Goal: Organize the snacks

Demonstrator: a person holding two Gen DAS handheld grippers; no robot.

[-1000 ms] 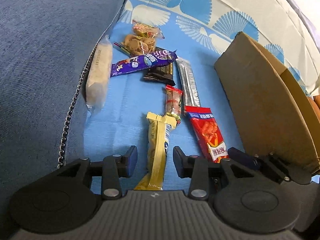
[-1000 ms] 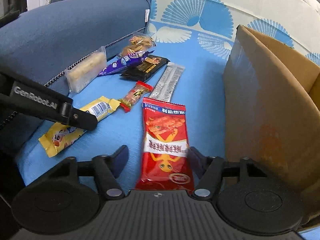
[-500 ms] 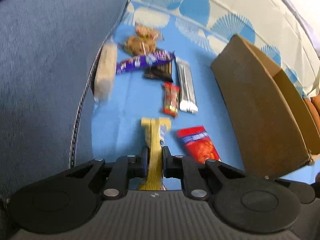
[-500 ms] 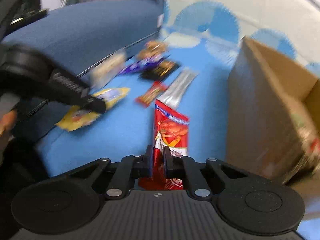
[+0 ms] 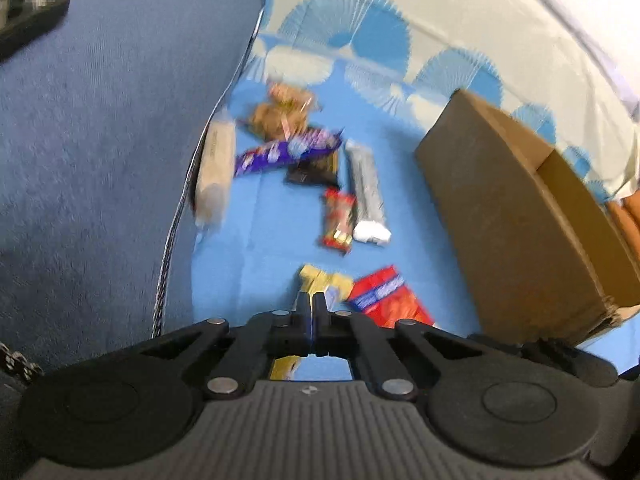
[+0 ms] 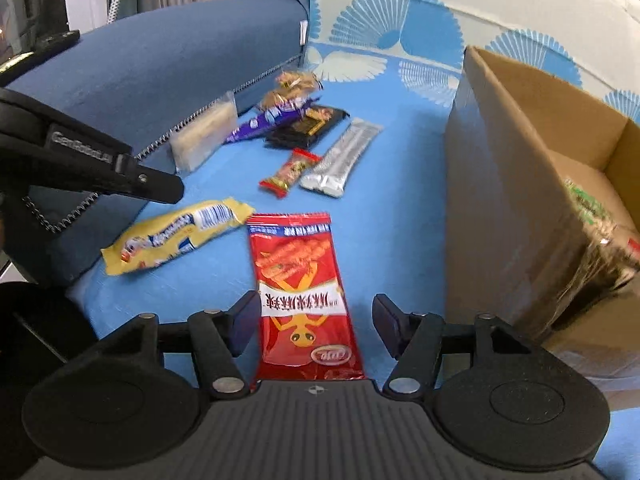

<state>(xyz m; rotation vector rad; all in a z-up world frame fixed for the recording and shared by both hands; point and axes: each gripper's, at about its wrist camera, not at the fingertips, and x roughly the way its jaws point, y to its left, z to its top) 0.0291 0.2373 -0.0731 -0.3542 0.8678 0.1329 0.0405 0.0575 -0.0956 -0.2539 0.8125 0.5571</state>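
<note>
My left gripper is raised above the blue sheet with its jaws pressed together and nothing between them; the yellow packet lies on the sheet below, also in the right wrist view. My right gripper is open, its fingers either side of the red snack packet, which lies flat on the sheet. The red packet also shows in the left wrist view. The open cardboard box stands to the right, with packets inside.
Further back lie a small red candy bar, a silver packet, a black packet, a purple packet, a clear cracker pack and a bag of cookies. The blue sofa arm rises on the left.
My right gripper had shut on the red packet and has opened; the packet lies flat. My left gripper has let the yellow packet slip out, closed fully and lifted.
</note>
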